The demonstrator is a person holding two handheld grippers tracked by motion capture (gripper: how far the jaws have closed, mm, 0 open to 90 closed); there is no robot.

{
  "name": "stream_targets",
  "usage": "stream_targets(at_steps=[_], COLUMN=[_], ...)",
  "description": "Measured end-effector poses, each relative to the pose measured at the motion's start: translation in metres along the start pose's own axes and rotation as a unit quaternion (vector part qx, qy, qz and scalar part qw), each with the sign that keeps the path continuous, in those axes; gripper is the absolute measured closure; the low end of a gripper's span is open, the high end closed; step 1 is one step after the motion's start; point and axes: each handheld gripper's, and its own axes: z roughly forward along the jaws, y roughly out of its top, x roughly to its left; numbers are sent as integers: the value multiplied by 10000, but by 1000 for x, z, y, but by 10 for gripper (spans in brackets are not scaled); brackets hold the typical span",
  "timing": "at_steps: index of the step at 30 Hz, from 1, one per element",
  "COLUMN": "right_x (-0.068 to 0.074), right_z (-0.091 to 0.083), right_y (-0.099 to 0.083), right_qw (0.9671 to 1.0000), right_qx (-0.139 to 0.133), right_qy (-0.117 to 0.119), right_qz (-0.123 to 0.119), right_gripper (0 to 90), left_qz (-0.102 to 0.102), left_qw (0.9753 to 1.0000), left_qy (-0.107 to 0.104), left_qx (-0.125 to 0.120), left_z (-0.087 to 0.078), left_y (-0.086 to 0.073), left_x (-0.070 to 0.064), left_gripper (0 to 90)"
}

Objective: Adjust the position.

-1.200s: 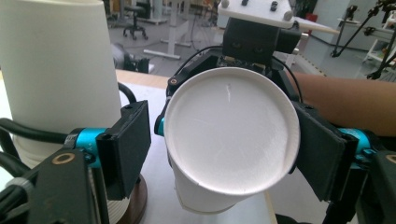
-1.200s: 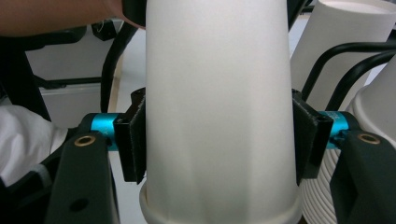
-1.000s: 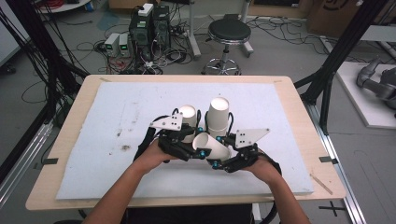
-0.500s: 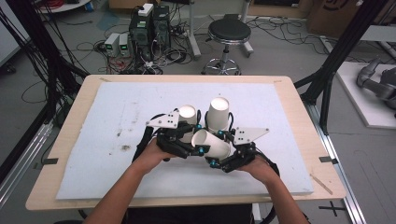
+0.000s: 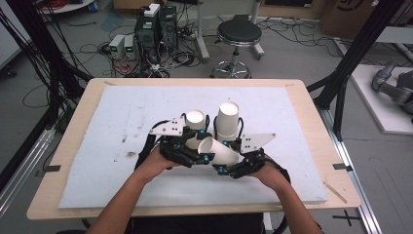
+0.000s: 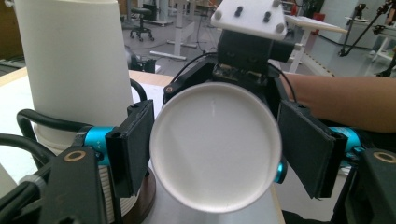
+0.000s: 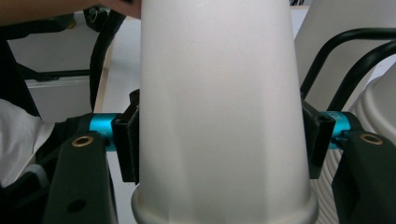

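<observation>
My right hand-held gripper (image 5: 221, 161) is closed on a white paper cup (image 5: 219, 150), which lies on its side above the white mat (image 5: 292, 122) on the desk (image 5: 311, 100), near the middle. In the right gripper view the jaws press both flanks of the cup (image 7: 219, 107), its rim nearest the camera at the bottom.

My left hand-held gripper (image 5: 195, 156) sits just beside it, facing the cup's closed end. In the left gripper view the round base (image 6: 215, 144) lies between my two jaws; the left jaw touches or nearly touches its edge, the right jaw stands a little apart, so the jaws are spread and I cannot tell whether they grip anything. Beyond the base I see the right gripper's body and grey plate (image 6: 250, 16), and my forearm (image 6: 345, 100) at the right.

Two more cups stand behind the grippers: one upside down (image 5: 228, 119), and a shorter stack (image 5: 195, 122) to its left. In the left gripper view the upside-down cup (image 6: 74, 60) rises at the left.
</observation>
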Motion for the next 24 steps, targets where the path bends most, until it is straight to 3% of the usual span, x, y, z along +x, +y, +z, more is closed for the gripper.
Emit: stream_targets(at_steps=[9,13,15,17,20,22,24], right_x=[-2,-1,0,0,-1,0,0], right_z=[5,6,5,6,7,5,3], right_y=[0,0,0,0,-1,0,1], right_qw=[9998,9996,9998,9995,9992,9993,9994], right_qx=[79,143,46,-86,-104,-182,-215], right_qy=[158,226,188,169,133,182,189], right_qz=[-70,-101,-8,262,355,254,186], right_gripper=[359,363,292,176,179,280,304], left_qz=[-168,-98,-105,-123,-139,-123,-127], left_qw=[9995,9995,9996,9996,9992,9993,9994], left_qy=[-127,-236,-247,-250,-273,-260,-261], left_qx=[222,166,62,-108,-253,-223,-199], left_z=[0,-1,-3,-6,-9,-10,-9], left_y=[-8,-9,-9,-7,-5,-4,-5], left_x=[4,3,3,4,3,2,2], left_gripper=[309,359,358,359,361,362,362])
